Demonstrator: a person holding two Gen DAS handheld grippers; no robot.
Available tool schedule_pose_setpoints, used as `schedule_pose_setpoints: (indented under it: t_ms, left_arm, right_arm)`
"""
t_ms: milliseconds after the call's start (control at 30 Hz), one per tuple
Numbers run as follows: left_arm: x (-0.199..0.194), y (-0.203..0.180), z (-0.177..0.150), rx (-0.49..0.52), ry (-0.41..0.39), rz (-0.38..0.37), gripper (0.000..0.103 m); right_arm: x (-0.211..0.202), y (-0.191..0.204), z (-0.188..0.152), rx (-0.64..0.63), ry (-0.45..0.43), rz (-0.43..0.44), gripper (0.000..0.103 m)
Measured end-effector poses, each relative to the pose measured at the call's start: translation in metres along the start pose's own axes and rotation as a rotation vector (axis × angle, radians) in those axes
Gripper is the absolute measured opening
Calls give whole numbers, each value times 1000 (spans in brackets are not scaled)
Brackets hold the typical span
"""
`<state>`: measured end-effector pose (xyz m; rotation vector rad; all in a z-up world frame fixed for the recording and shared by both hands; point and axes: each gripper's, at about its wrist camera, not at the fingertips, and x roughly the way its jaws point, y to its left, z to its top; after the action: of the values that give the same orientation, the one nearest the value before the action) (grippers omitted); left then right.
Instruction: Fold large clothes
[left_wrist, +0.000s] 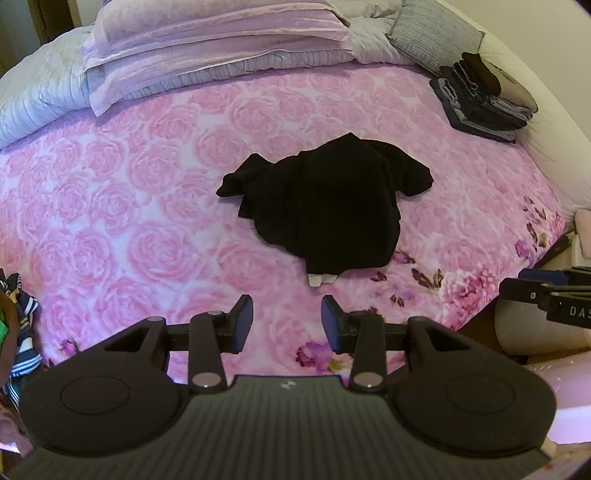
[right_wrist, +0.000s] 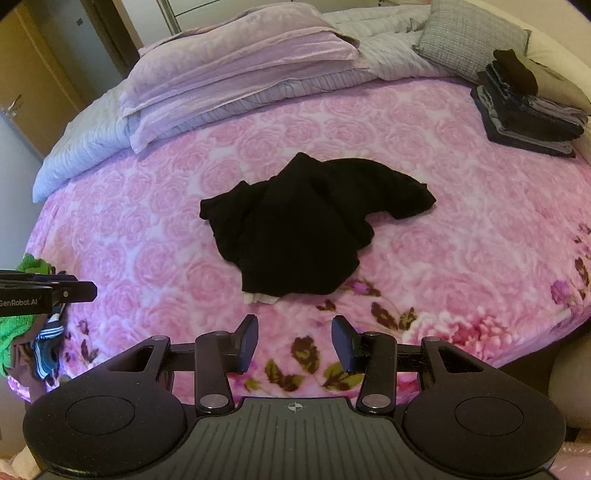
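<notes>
I hold my left gripper (left_wrist: 287, 321) over the near edge of the bed, its dark blue pads (left_wrist: 243, 321) spread apart with only bedding between them, and my right gripper (right_wrist: 294, 343) hangs the same way, parted and pinching nothing. The black garment (left_wrist: 325, 206) lies crumpled in a soft, shapeless heap in the middle of the pink blanket (left_wrist: 129, 221), just beyond both sets of fingers and touching neither; a small white label (left_wrist: 321, 279) pokes out from under its near hem. The blanket is plush, embossed all over with rose shapes, with printed purple and brown flowers along its near edge. At the far right corner a stack of folded dark clothes (right_wrist: 528, 110) sits squared and flat, well apart from the heap. Along the far side lie a folded lilac quilt (right_wrist: 236, 77), ribbed grey bedding and a grey woven cushion (right_wrist: 472, 37). At my left, a loose pile holds bright green (right_wrist: 22, 295) and navy-and-white striped cloth (left_wrist: 22, 332).
</notes>
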<state>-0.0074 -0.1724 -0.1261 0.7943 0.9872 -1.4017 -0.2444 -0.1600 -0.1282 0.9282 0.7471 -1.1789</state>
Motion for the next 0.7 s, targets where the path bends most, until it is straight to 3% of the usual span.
schedule_pose_setpoints:
  t_ms: [233, 400, 567, 700]
  left_arm:
    - [13, -25, -3, -21, -42, 13, 36]
    - [40, -29, -11, 56, -106, 77, 45]
    - [89, -24, -12, 283, -140, 152, 46]
    - [148, -29, -15, 600, -147, 202, 46]
  right_arm:
    - [7, -31, 9, -48, 15, 43, 41]
    - [22, -59, 13, -92, 32, 18, 41]
    - [36, -93, 14, -46, 51, -33, 41]
    - [53, -118, 11, 25, 78, -93, 41]
